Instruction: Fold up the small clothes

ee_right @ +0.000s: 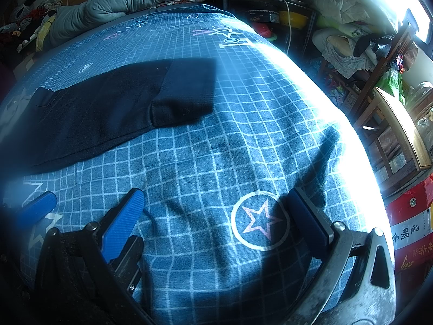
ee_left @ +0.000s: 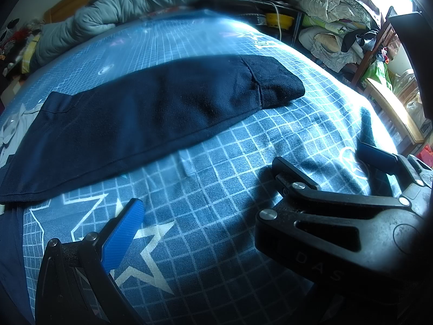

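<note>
Both grippers hang just above the bed with nothing between their fingers. On the left gripper (ee_left: 213, 189) the jaws stand wide apart over the blue grid-patterned bedsheet (ee_left: 216, 230); on the right gripper (ee_right: 216, 214) they are equally spread, framing a circled star (ee_right: 260, 220) printed on the sheet. A dark navy garment (ee_left: 140, 119) lies flat and folded into a long strip across the middle of the bed, well apart from both tools. A grey quilt (ee_left: 108, 8) is bunched along the bed's far edge, and cluttered shelves (ee_right: 360, 62) stand beyond its right side.
</note>
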The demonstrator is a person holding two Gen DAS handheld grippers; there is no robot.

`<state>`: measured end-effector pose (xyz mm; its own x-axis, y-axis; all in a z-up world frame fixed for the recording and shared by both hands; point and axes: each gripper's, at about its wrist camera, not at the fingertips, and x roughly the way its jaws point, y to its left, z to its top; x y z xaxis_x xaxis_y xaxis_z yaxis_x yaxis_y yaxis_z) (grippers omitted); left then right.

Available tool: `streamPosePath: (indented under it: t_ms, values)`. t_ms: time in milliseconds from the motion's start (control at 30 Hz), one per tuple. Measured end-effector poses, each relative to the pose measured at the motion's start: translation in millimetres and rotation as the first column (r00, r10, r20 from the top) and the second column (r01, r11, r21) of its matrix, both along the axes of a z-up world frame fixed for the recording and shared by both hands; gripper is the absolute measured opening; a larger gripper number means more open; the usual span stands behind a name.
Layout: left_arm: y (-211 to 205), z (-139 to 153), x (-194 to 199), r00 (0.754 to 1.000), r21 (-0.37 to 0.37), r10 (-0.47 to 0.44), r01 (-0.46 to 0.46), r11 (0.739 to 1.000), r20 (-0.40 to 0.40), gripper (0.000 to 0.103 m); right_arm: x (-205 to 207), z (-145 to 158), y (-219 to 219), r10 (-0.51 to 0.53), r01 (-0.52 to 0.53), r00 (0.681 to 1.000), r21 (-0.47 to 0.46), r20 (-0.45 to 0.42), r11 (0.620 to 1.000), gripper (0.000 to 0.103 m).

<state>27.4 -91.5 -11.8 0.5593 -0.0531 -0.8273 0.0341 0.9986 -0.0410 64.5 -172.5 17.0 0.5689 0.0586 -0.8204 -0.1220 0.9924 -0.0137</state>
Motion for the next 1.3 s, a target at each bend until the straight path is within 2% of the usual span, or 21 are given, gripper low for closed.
streamPosePath:
  t_ms: [433, 767, 867, 933, 967, 1000, 1033, 1067, 1133, 1200, 1300]
  values:
    - [-1.8, -0.9, 0.8, 1.0, 0.016, 0.001, -0.001, 1.0, -0.003, 0.103, -0.6, -0.3, 3.2, 0.004, -0.004, 1.0, 0.004, -0.003, 1.0, 0.103]
    - [-3.5, 0.1, 8.1, 1.0, 0.009, -0.004, 0.004, 1.0, -0.012, 0.103, 11.4, -3.0, -18.3, 0.003, -0.003, 1.0, 0.083, 0.007, 0.997, 0.103]
    - [-0.8, 2.5, 10.5, 0.997, -0.016, -0.071, 0.07, 0.997, -0.023, 0.103, 10.5, -1.0, -25.5, 0.003, -0.005, 1.0, 0.133, 0.02, 0.991, 0.103]
    - [6.7, 7.5, 11.2, 0.988, -0.093, -0.14, 0.135, 0.987, -0.057, 0.103, 9.7, 1.0, -31.9, 0.002, -0.008, 1.0, 0.178, 0.03, 0.984, 0.103]
    - [7.4, 11.2, 9.3, 0.974, -0.114, -0.211, 0.201, 0.973, -0.083, 0.103, 7.4, 2.6, -33.9, 0.002, -0.01, 0.999, 0.2, 0.038, 0.98, 0.103]
    - [9.3, 16.2, 5.2, 0.955, -0.145, -0.278, 0.262, 0.954, -0.106, 0.103, 5.7, 4.4, -37.7, 0.001, -0.012, 0.999, 0.227, 0.048, 0.974, 0.103]
    - [14.3, 24.3, -3.5, 0.947, -0.176, -0.306, 0.287, 0.942, -0.093, 0.103, 4.2, 6.0, -41.8, 0.0, -0.014, 0.998, 0.254, 0.057, 0.967, 0.103]
    - [24.9, 37.5, -17.4, 0.943, -0.205, -0.328, 0.31, 0.928, -0.061, 0.103, 2.8, 7.9, -45.2, -0.002, -0.017, 0.998, 0.277, 0.067, 0.961, 0.103]
    - [45.9, 62.9, -45.0, 0.934, -0.217, -0.357, 0.348, 0.912, -0.002, 0.103, -2.3, 13.2, -51.1, -0.014, -0.012, 0.996, 0.295, 0.087, 0.956, 0.103]
    - [75.8, 95.6, -74.7, 0.928, -0.238, -0.365, 0.372, 0.897, 0.075, 0.103, -13.1, 25.6, -53.7, -0.024, -0.012, 0.991, 0.264, 0.131, 0.965, 0.103]
    - [134.1, 150.4, -111.6, 0.923, -0.239, -0.33, 0.371, 0.897, 0.196, 0.103, -41.2, 61.2, -48.9, -0.015, -0.039, 0.967, 0.207, 0.255, 0.978, 0.103]
